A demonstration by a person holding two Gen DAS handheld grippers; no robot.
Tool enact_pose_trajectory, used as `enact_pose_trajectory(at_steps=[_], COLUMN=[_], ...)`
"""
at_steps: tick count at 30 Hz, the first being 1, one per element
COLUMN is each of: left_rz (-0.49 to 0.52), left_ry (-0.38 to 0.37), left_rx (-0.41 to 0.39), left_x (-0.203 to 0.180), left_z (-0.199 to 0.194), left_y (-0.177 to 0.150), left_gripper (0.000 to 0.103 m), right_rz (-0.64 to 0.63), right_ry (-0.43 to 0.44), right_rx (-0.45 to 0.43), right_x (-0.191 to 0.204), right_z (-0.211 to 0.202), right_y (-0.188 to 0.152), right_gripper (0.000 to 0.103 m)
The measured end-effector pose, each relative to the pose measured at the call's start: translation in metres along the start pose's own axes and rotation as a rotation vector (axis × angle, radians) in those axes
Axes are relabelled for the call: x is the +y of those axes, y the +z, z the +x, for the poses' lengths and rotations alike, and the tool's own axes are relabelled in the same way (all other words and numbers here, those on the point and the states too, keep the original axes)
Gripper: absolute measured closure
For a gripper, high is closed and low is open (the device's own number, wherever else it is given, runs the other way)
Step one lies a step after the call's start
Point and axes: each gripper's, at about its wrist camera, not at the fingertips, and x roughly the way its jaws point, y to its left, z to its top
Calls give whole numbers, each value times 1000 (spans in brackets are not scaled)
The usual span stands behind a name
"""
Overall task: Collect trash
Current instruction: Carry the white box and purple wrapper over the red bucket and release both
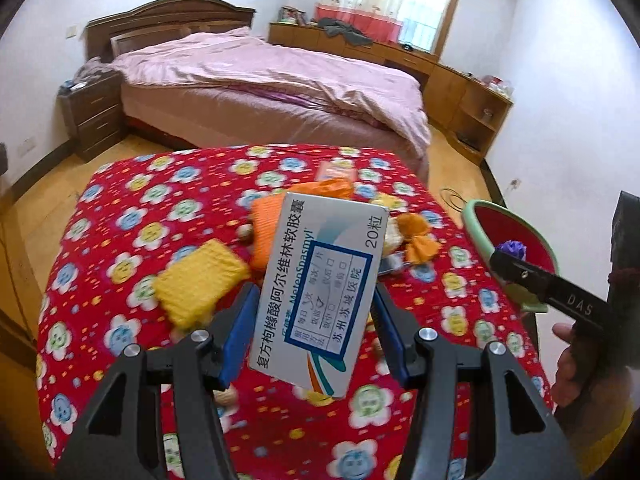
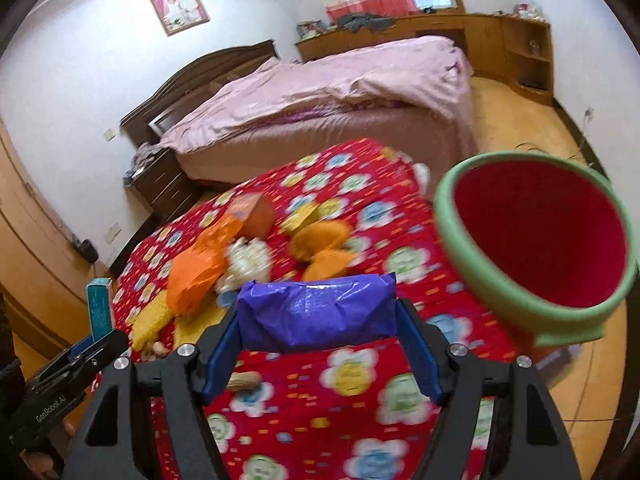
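Red flower-print cloth (image 1: 132, 216) covers the table; orange, yellow and white scraps lie scattered on it.

Green-rimmed, red-lined bin (image 2: 536, 240) is tipped, mouth toward the camera, at the table's right edge.

Medicine box (image 1: 320, 296), raised above the cloth, long axis roughly upright, leaning right. Print reads "20粒", "苏州苏城医院" (Latin brand line partly hidden).

Left gripper (image 1: 316, 320): jaws half-spread, blue pads clamping the box's long sides.

Right gripper (image 2: 320, 316): pads pressing the ends of a purple wrapped packet (image 2: 316, 308), long axis crosswise.

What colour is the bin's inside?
Red inside the green-rimmed round bin; clearest in the right wrist view.
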Motion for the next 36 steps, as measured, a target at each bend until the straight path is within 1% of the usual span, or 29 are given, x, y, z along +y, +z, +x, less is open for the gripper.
enact_pose_trajectory(at_steps=[5,11,17,22,28,36], left_rz=[38,90,141,160,210,265], left_ry=[-60,-114,-156,-198,-221,-258], left_rx=[35,74,107,143,177,187], left_x=[-34,-80,-128,-164,-203,-240], left_z=[15,36,61,87,118,152], left_y=[13,28,37,41,44,51], left_gripper=[46,46,46,46,46,46], right_rz=[30,90,139,160,193,221], right_ry=[-69,-129,-179,-204,-218,-226], right_rx=[-38,-61,-73,-68,-67,-76], right_x=[-39,-87,-136,-171,-203,-224], right_z=[-21,-37,-44,-45,-44,-43], right_y=[14,27,31,31,34,40], right_gripper=[28,28,28,28,28,28])
